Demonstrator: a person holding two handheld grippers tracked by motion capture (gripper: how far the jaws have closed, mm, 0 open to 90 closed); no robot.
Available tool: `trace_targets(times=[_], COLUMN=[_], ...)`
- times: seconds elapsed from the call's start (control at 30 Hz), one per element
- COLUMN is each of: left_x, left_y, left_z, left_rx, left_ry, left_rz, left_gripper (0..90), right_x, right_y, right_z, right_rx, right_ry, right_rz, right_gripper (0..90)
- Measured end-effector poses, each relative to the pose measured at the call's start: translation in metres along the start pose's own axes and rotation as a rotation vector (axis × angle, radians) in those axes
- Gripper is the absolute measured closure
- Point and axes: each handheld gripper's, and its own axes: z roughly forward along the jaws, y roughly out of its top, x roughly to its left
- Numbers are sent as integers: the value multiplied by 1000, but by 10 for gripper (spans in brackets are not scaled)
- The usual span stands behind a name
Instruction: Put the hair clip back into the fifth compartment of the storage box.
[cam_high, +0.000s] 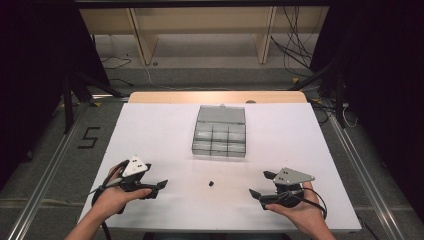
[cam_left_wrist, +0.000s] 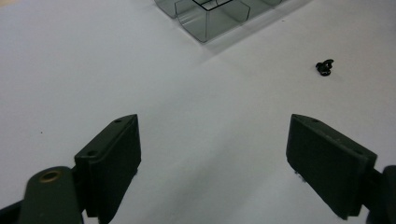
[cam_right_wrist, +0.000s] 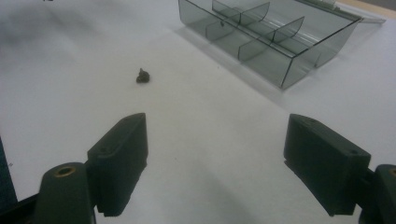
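- Judging from how things lie, nothing is done yet: the small black part (cam_high: 211, 183) sits loose on the white worktop (cam_high: 150, 135), near the front edge and about midway between the two grippers.
- The clear compartment box (cam_high: 220, 137) stands open toward the middle of the worktop, lid folded back toward the far edge — its cells look empty, though the view is too coarse to be sure.
- The left gripper (cam_high: 161, 185) and right gripper (cam_high: 254, 192) both hover near the front edge, jaws wide apart, nothing between them.
- What is left, probably: pick up the part and drop it into a cell.
- Open worktop surrounds the part on every side; only the box wall beyond it needs clearing.
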Motion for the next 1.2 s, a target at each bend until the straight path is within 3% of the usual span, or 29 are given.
trace_targets(times=[0.43, 1.2], left_x=[-1, -3], left_y=[0, 0], left_z=[0, 1], left_rx=[-1, 7], left_ry=[-7, -18], left_rz=[14, 23], left_gripper=[174, 174], right_x=[8, 23], right_y=[4, 22], right_z=[13, 54], right_rx=[24, 22], right_ry=[43, 104], right_rz=[-26, -53], right_gripper=[238, 279])
